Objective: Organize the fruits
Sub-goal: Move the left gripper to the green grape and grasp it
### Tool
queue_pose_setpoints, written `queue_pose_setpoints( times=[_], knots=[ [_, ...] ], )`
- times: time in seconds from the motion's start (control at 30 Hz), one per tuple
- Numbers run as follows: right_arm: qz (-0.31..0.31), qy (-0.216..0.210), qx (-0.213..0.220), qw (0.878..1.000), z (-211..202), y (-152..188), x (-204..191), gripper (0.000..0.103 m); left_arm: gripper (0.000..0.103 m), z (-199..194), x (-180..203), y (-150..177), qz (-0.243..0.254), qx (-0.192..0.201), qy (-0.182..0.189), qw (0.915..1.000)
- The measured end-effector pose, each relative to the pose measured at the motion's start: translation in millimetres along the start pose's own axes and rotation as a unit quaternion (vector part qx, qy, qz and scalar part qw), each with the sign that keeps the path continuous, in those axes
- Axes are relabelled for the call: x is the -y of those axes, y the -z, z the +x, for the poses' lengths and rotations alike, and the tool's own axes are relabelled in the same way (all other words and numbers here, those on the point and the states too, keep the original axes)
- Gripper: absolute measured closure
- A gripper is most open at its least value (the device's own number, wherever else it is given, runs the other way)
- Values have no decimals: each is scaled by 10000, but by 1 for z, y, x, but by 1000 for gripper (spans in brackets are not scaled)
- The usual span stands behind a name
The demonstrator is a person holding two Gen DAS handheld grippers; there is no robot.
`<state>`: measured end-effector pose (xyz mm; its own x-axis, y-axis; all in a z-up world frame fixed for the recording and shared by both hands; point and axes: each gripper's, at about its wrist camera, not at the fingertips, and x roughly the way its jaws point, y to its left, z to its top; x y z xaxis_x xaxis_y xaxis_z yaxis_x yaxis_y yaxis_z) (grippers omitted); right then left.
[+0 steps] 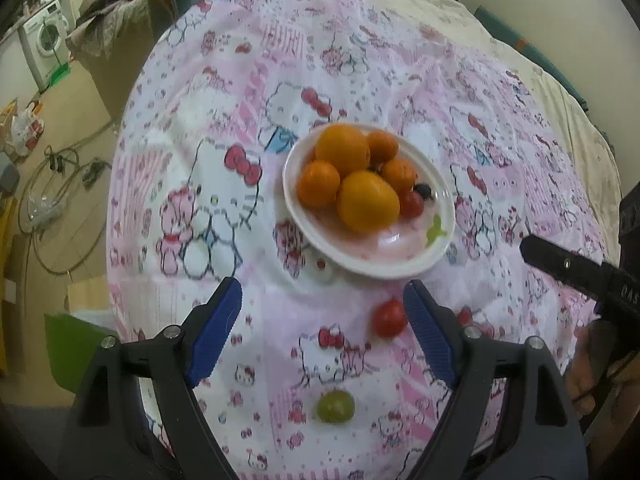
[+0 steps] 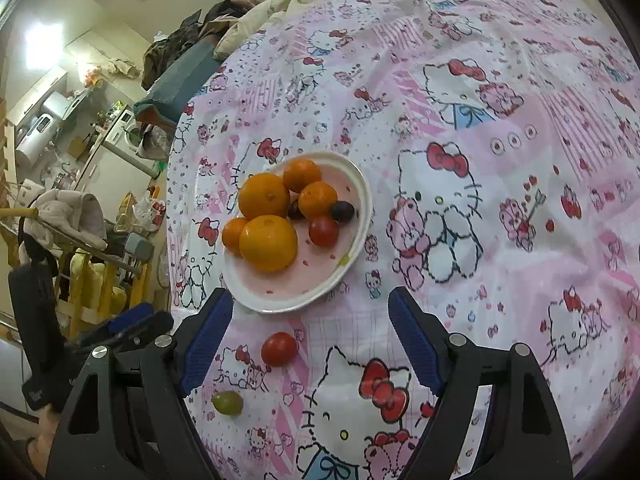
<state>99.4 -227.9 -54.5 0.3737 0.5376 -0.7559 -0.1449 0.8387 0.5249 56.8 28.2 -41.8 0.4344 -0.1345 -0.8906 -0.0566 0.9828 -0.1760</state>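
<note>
A white plate [image 1: 400, 264] [image 2: 276, 304] on the pink cartoon cloth holds several oranges [image 1: 368, 202] [image 2: 268, 243], a red cherry tomato [image 1: 412, 204] [image 2: 323, 231] and dark grapes [image 1: 423, 190] [image 2: 342, 211]. A loose red tomato [image 1: 389, 317] [image 2: 279, 349] and a green grape [image 1: 335, 407] [image 2: 227, 403] lie on the cloth in front of the plate. My left gripper [image 1: 322, 312] is open, its right finger next to the loose tomato. My right gripper [image 2: 310, 320] is open and empty above the tomato.
The cloth-covered bed [image 1: 320, 60] fills both views. Its left edge drops to a floor with cables [image 1: 60, 184], a washing machine [image 1: 44, 40] and clutter [image 2: 80, 220]. The right gripper's body shows in the left wrist view [image 1: 580, 276].
</note>
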Motion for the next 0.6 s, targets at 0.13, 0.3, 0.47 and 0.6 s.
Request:
queue_pose_setpoints(
  times=[0.13,0.3,0.47,0.6],
  knots=[
    [66,43,-12,10000,0,2,3,20,23,6,0,18,59,-331,103,9994],
    [110,65,-47,9999,4,2,3,20,23,27,15,51,411,-1013,175,9939],
    [70,86,-78,9999,7,3,1,20,37,45,27,76,686,-1464,25,9868],
    [65,67,-81,9999,7,3,1,20,46,53,37,85,972,-1589,-72,9825]
  ],
)
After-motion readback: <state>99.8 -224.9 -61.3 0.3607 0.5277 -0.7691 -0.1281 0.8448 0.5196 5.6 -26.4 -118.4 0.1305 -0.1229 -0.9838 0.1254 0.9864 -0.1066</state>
